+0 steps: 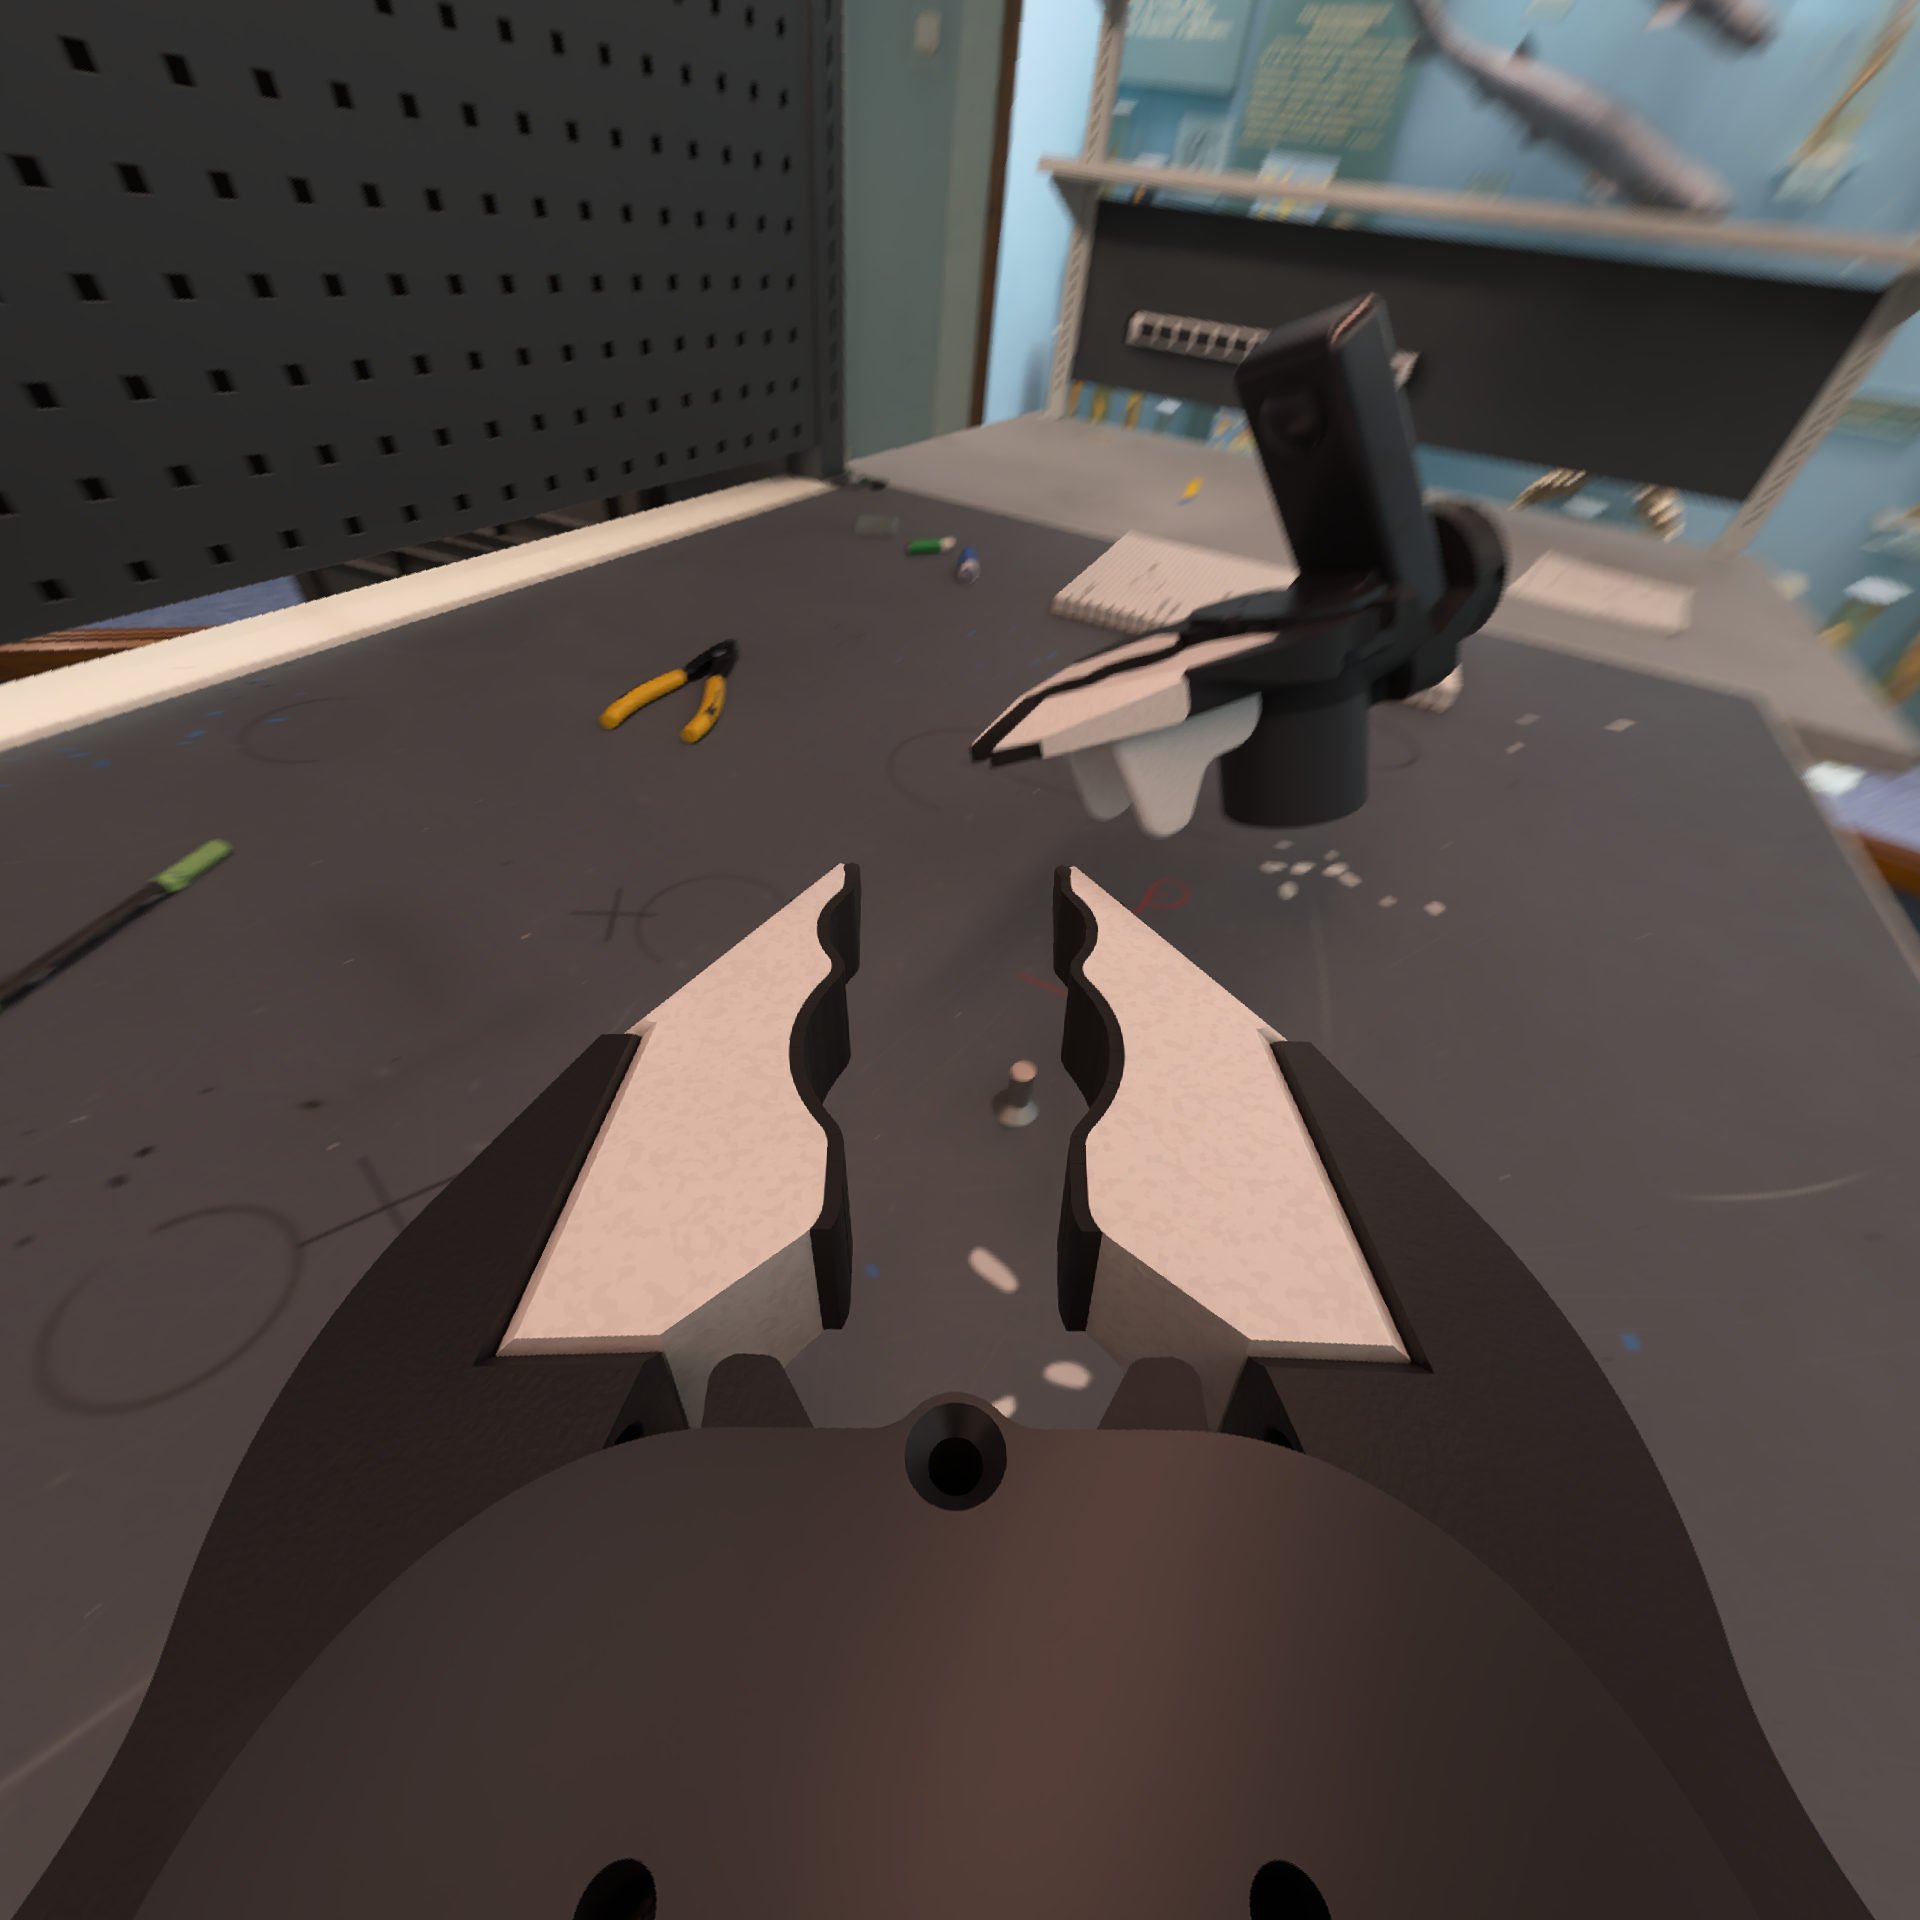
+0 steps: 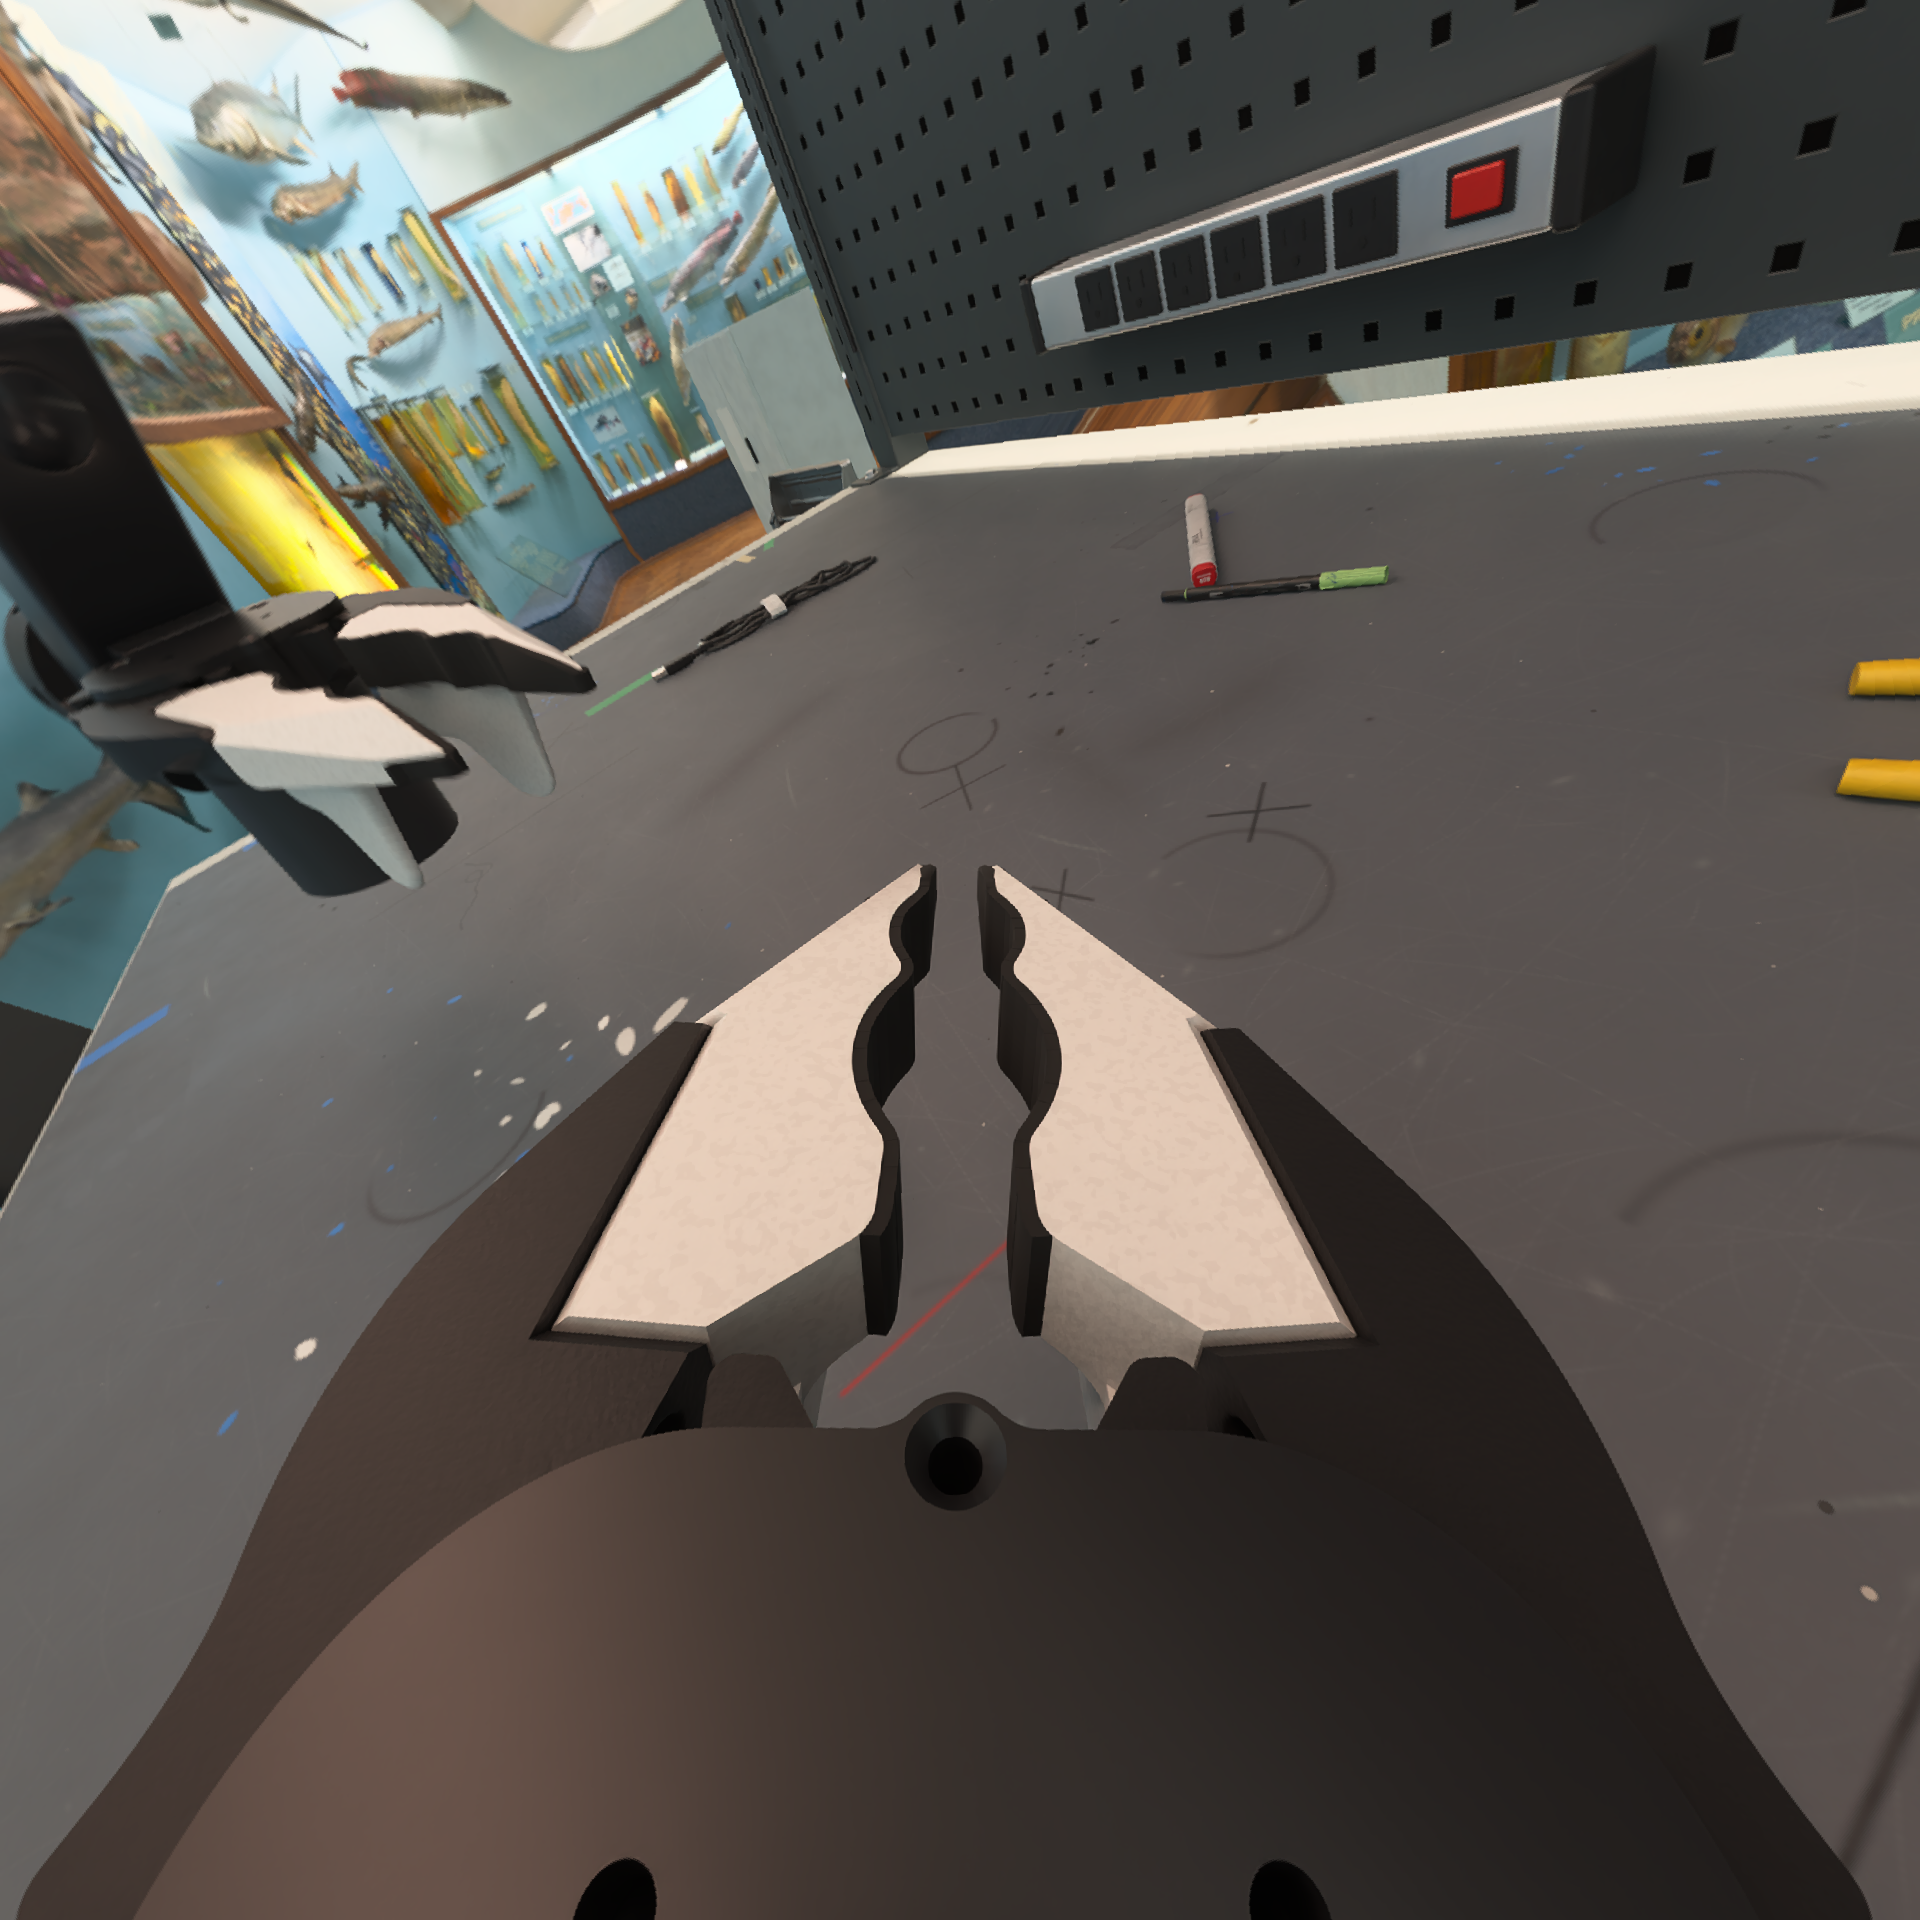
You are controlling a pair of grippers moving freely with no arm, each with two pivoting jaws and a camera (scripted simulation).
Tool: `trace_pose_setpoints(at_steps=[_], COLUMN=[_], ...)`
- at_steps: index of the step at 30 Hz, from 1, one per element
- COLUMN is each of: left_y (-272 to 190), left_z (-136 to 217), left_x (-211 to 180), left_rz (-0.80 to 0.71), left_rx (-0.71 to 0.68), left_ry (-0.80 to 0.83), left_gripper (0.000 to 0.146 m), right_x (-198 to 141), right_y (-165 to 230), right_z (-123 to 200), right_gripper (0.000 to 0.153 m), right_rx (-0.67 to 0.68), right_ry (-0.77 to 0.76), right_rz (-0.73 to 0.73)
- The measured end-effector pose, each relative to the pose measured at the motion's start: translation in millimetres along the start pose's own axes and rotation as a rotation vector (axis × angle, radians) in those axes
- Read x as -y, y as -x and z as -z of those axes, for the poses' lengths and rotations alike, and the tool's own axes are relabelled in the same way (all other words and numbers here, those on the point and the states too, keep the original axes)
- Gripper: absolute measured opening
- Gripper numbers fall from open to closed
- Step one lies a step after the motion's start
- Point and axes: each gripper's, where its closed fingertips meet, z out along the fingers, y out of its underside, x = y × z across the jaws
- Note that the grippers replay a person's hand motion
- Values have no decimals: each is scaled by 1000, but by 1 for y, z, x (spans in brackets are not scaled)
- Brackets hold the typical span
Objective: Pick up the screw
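The left gripper hangs over the dark table with its jaws spread wide and nothing between the pads. In the gap, closer to the right-hand finger than to the other, the screw stands on the table on its flat head, shank up, apart from both fingers (whether the fingers sit level with it or above it cannot be told from this view). A few pale flecks lie on the table nearer the gripper's base. Farther out, the right gripper hovers above the table ahead and to the right, its tips drawn close together and pointing left. In its own wrist view the right gripper shows only a narrow slit between its tips, with nothing held, and the left gripper floats off to its left. Beyond the grippers, yellow-handled pliers lie on the table toward the back, and a green-capped pen lies at the left edge of the left wrist view. The right wrist view shows that pen beside a white marker, a coiled black cable to their left, and a power strip mounted on the dark pegboard at the back.
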Motion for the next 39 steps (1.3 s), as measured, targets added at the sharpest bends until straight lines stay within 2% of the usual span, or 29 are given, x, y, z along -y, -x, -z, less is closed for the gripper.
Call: trace_pose_setpoints(at_steps=[2,5,9,15,20,23,26,29,36,39], left_y=[2,3,-10,-22,-26,-25,-22,-23,-20,-20], left_z=[-1,-7,-12,-25,-50,-62,-67,-71,-72,-71], left_x=[-10,-27,-41,-85,-107,-108,-111,-114,-120,-120], left_rz=[-45,22,107,112,206,266,253,253,230,202], left_rx=[52,89,48,81,189,259,325,330,339,310], left_ry=[61,158,224,480,584,575,599,621,661,673], left_gripper=[38,40,40,40,39,39,38,37,10,8], right_x=[1,-1,-5,-15,-12,-11,-12,-12,-8,-9], right_y=[-1,0,-1,1,0,1,4,6,6,5], right_z=[-1,-3,0,2,4,4,4,3,7,6], right_gripper=[8,8,8,8,8,8,8,8,8,8], right_rx=[13,6,-32,-79,-44,-23,-9,5,16,15], right_ry=[-9,6,27,80,61,50,56,56,31,37], right_rz=[-17,9,30,96,50,36,45,49,32,24])
